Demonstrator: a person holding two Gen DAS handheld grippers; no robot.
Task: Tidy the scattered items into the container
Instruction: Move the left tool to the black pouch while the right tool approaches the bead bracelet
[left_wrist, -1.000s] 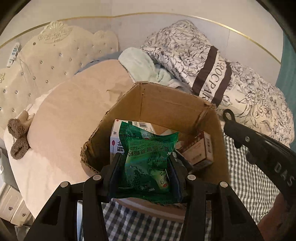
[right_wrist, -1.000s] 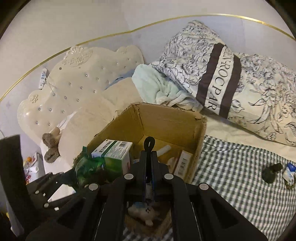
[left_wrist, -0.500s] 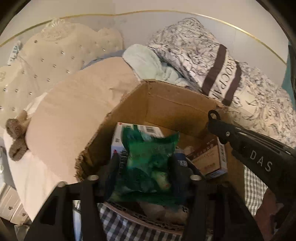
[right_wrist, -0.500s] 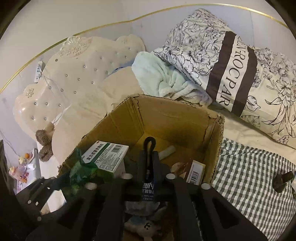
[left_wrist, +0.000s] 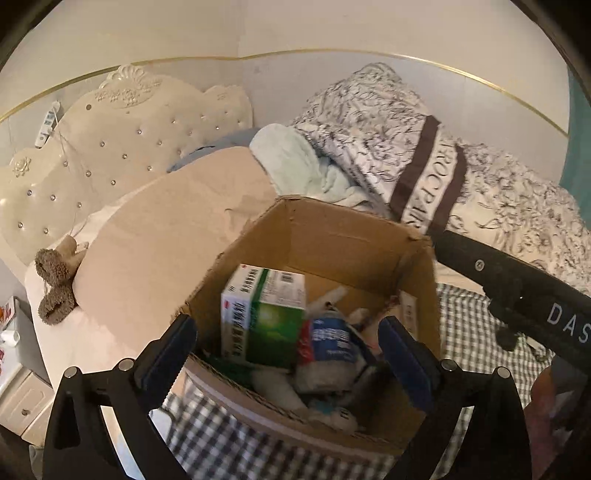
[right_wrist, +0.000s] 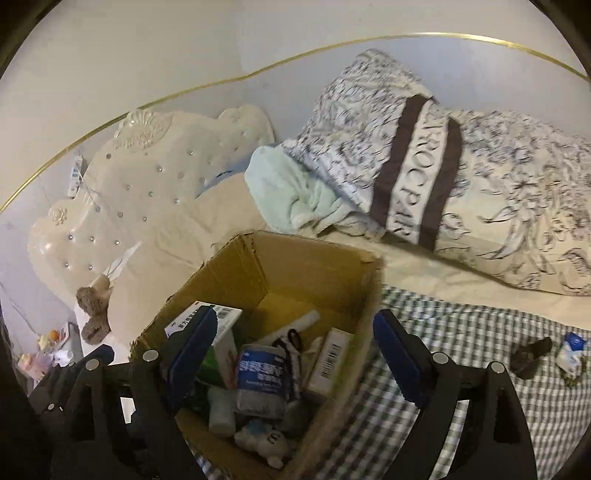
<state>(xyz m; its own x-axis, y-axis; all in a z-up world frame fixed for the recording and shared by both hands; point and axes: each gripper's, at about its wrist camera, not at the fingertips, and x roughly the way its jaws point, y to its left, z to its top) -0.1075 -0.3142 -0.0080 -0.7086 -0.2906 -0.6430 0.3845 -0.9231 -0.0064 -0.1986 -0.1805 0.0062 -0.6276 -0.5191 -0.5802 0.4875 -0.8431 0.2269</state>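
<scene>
Sitting on the checked bedspread (right_wrist: 461, 354), the cardboard box (left_wrist: 343, 236) stands open-topped between both grippers, probably so that items can simply be dropped in from above. Its contents lie in a loose heap: a green-and-white medicine carton (left_wrist: 266, 314) leans against the left wall, a blue-labelled packet (right_wrist: 260, 373) lies in the middle, a slim barcoded white box (right_wrist: 330, 360) stands against the right wall, and a white tube (right_wrist: 291, 326) and a small pale toy (right_wrist: 264, 441) are tucked among them. The left gripper (left_wrist: 288, 354) hangs over the near rim with its jaws spread wide and empty; the right gripper (right_wrist: 291, 354) does likewise, jaws released, straddling the box's right wall. Well apart on the right of the bedspread, a dark object (right_wrist: 530, 354) and a small blue-and-white packet (right_wrist: 570, 349) lie outside the box, so by my reading the tidying is unfinished. A patterned pillow (right_wrist: 424, 166), a mint towel (right_wrist: 291, 192) and the tufted headboard (left_wrist: 122, 140) lie beyond.
</scene>
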